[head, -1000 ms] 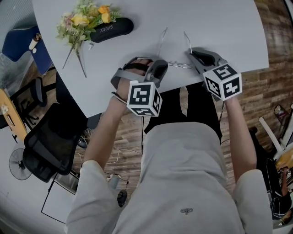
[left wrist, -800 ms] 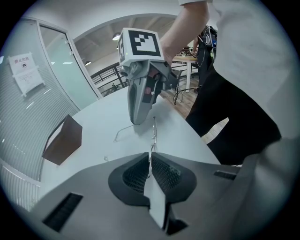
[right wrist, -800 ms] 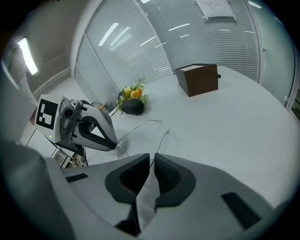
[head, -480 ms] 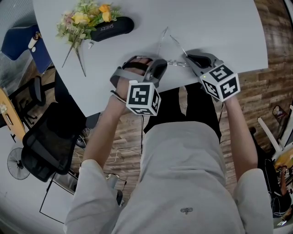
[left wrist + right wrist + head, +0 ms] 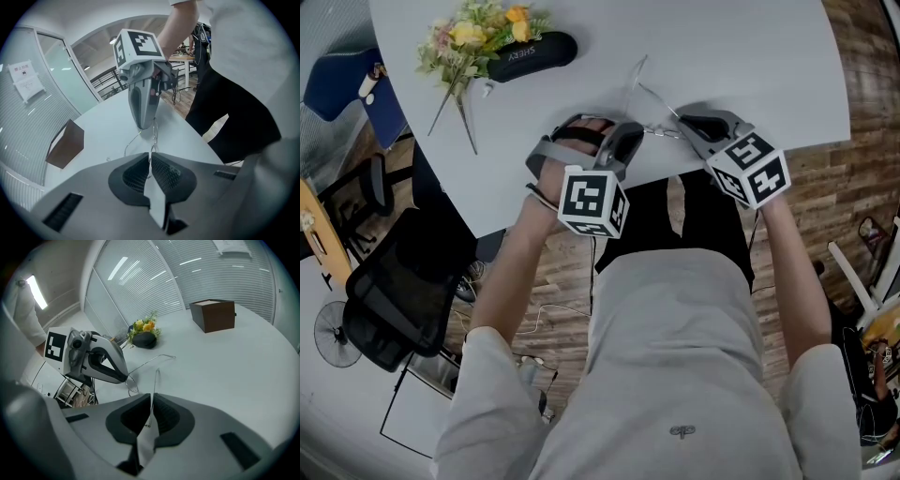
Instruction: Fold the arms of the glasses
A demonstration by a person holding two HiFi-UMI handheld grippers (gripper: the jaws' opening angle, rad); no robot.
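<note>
A person, seen from above, leans over a white table (image 5: 750,56) with a hand-held gripper in each hand. A pair of thin wire-framed glasses (image 5: 657,131) sits close to the table's near edge, between the two tools.

The left hand-held gripper (image 5: 630,133) is clamped on the left side of the frame. In the left gripper view its jaws are pressed together, with the wire running up out of them.

The right hand-held gripper (image 5: 686,120) has one thin arm (image 5: 156,380) of the glasses between its jaws. These jaws have just been closing and now stand almost together on the wire. In the head view this arm slants from the right gripper up and to the left. Its tip lies close to the other arm (image 5: 632,82), which points away from the person.

Both grippers point down at a slant, and each carries a cube with black-and-white square markers.

Farther back on the table, to the left, a black glasses case (image 5: 534,54) lies touching a small bunch of yellow and pink flowers (image 5: 473,37). A brown box (image 5: 213,315) stands well apart from them on the table. A black office chair (image 5: 398,300) stands on the floor at the left.
</note>
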